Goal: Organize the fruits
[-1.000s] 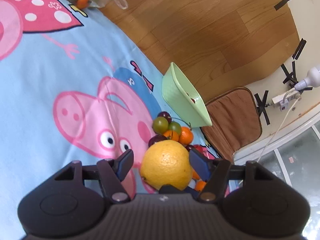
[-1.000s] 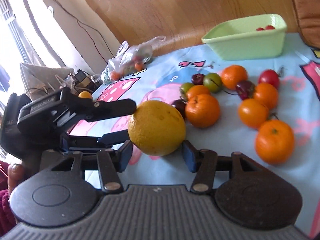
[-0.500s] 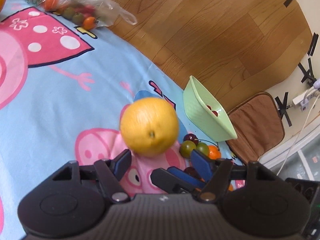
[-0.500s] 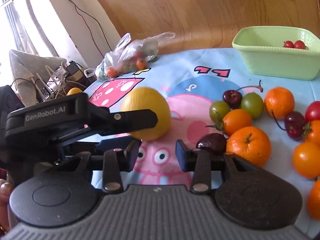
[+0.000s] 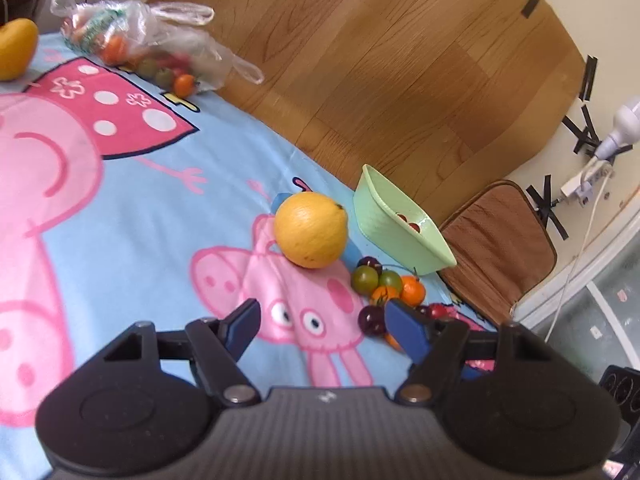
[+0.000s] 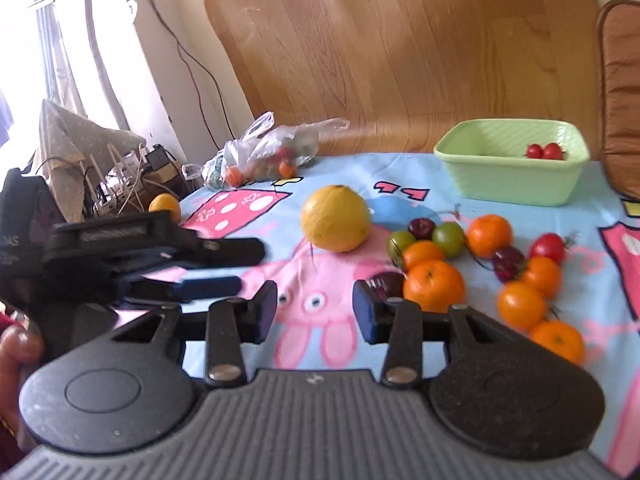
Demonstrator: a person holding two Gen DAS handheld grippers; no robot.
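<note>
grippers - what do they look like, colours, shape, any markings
Both match: the left gripper and right gripper each have a dark grey ribbed body, two round black lobes, black linkage arms with silver rivets, and blue-padded fingers. Seen side-on from the right wrist, the left one carries pale lettering, too blurred to read.

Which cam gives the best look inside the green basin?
Right wrist. The green basin faces it with its mouth open: the floor shows, with two small red fruits at the far right corner. Left wrist sees the basin edge-on and tilted, mostly outer wall, with only a sliver of the red fruits.
</note>
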